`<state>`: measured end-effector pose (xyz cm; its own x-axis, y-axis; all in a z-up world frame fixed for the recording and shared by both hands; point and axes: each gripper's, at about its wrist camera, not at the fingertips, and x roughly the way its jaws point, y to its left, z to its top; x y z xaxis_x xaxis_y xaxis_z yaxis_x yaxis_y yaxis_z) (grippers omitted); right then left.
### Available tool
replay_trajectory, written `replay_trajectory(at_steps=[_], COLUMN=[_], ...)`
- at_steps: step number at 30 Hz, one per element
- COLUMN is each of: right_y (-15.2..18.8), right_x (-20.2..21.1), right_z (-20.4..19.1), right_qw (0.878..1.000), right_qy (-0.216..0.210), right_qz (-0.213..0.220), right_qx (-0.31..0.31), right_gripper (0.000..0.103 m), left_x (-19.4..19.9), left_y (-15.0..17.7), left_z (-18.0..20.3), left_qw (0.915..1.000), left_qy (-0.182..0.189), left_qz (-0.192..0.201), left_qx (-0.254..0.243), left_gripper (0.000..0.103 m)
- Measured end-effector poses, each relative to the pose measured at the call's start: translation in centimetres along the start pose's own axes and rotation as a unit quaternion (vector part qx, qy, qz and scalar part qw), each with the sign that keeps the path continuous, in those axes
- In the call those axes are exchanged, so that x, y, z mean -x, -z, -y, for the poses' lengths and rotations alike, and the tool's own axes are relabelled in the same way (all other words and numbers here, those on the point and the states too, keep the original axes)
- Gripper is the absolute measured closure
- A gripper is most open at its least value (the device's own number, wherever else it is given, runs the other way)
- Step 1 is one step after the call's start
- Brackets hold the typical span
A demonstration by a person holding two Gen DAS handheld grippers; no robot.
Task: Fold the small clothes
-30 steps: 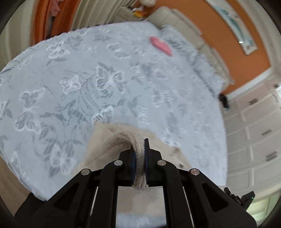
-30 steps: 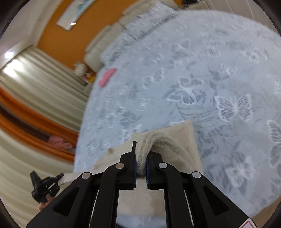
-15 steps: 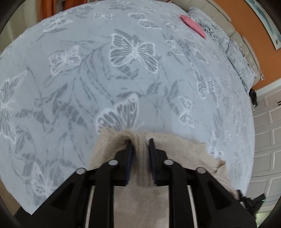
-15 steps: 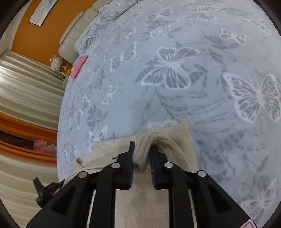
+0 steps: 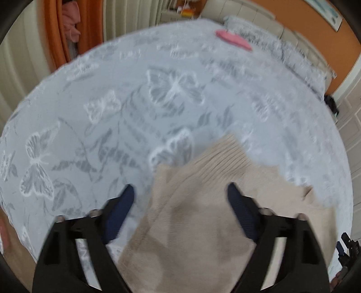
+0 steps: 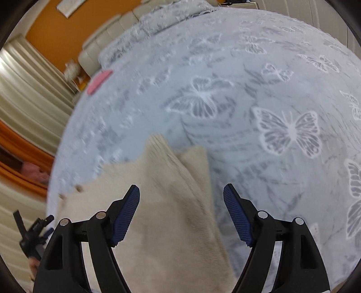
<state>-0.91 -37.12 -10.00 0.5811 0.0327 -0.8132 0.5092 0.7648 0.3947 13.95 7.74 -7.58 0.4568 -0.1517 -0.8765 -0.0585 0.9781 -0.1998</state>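
Beige knit garment [image 5: 198,216], no legible writing

No readable text, labels, brands or numbers in either view. The framed picture [image 6: 70,8] on the orange wall above the sofa is too small and blurred to show any writing. The bedspread [image 5: 140,117] carries only butterfly and leaf print, no lettering.

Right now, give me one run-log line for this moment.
left gripper: open, empty | right gripper: open, empty | beige sweater: lying on bed cover, partly folded | pink item: far side
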Motion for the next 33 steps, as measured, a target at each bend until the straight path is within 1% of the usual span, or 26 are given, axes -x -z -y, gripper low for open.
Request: replay_trajectory(at_steps=[1,2,3,4,5,6,7,9,10,11,13,15,17,18,19,21,23,25,28,31,33], right_y=[0.2,0.2,0.3,0.2,0.2,0.0,0.0,0.3,0.6,0.7,1.4,1.6,1.5,1.5,1.8,2.5,3.3,4.5,5.8,7.0,7.6], right_x=[-0.5,-1.2,-1.6,-1.6,-0.6,1.2,2.4,3.8,2.8,1.3,-2.0,-1.6,0.2,1.0,2.2,3.9,4.8,5.4,5.4,5.0,4.5], right_z=[0.1,0.1,-0.1,-0.2,-0.5,-1.2,-1.8,-2.0,-1.4,-0.6,1.5,1.8,1.3,1.0,0.3,-0.7,-1.6,-2.6,-3.8,-5.0,-5.6], right_qw=[1.0,1.0,0.999,0.999,1.0,1.0,0.999,0.998,0.998,0.998,0.997,0.998,1.0,1.0,1.0,1.0,0.999,0.999,0.998,0.996,0.995], right_qy=[0.002,0.004,0.008,0.009,-0.001,-0.015,-0.018,-0.015,0.014,0.036,0.067,0.055,0.026,0.016,0.002,-0.007,-0.018,-0.013,-0.007,-0.005,0.009], right_qz=[-0.008,-0.021,-0.033,-0.042,-0.025,0.003,0.021,0.052,0.041,0.017,-0.041,-0.034,-0.015,-0.006,0.005,0.021,0.024,0.024,0.009,-0.002,-0.015], right_qx=[0.004,0.011,0.014,0.013,0.012,0.021,0.03,0.043,0.049,0.045,0.025,0.012,-0.002,-0.004,0.001,0.015,0.024,0.039,0.062,0.083,0.096], right_gripper=[0.033,0.065,0.095,0.096,0.096,0.097,0.097,0.097,0.097,0.097,0.097,0.097,0.095,0.091,0.089,0.089,0.089,0.089,0.089,0.089,0.089], left_x=[-1.0,-1.5,-1.7,-1.4,-0.9,-0.2,0.6,0.8,0.5,0.0,-0.8,-0.9,-0.6,-0.4,-0.2,0.5,1.3,2.5,3.8,4.8,5.2], left_y=[0.2,0.4,0.6,0.6,0.6,0.5,0.4,0.5,0.7,0.9,1.4,1.8,2.1,2.2,2.2,2.4,2.5,2.9,3.7,4.6,5.3], left_z=[-0.3,-0.4,-0.8,-1.0,-1.1,-1.2,-1.2,-0.8,-0.7,-0.8,-1.0,-1.0,-0.6,-0.4,-0.2,0.3,0.7,1.4,2.2,2.9,3.3], left_qw=[0.9997,0.9993,0.9991,0.9992,0.9994,0.9996,0.9998,0.9996,0.9993,0.9991,0.9988,0.9987,0.9982,0.9977,0.9974,0.9965,0.9962,0.995,0.9934,0.992,0.9916], left_qy=[0.003,0.002,-0.008,-0.009,-0.003,0.003,0.004,-0.005,-0.013,-0.017,-0.018,-0.021,-0.027,-0.032,-0.035,-0.045,-0.046,-0.052,-0.059,-0.06,-0.057], left_qz=[-0.024,-0.037,-0.041,-0.038,-0.035,-0.028,-0.019,-0.015,-0.019,-0.025,-0.039,-0.041,-0.036,-0.035,-0.034,-0.03,-0.021,-0.007,0.003,0.005,0.004], left_qx=[-0.004,-0.004,-0.003,-0.003,-0.003,-0.001,-0.006,-0.023,-0.029,-0.03,-0.022,-0.023,-0.039,-0.049,-0.054,-0.063,-0.07,-0.085,-0.098,-0.111,-0.116], left_gripper=[0.055,0.07,0.077,0.09,0.091,0.092,0.092,0.092,0.092,0.092,0.092,0.092,0.091,0.091,0.09,0.088,0.088,0.087,0.087,0.087,0.087])
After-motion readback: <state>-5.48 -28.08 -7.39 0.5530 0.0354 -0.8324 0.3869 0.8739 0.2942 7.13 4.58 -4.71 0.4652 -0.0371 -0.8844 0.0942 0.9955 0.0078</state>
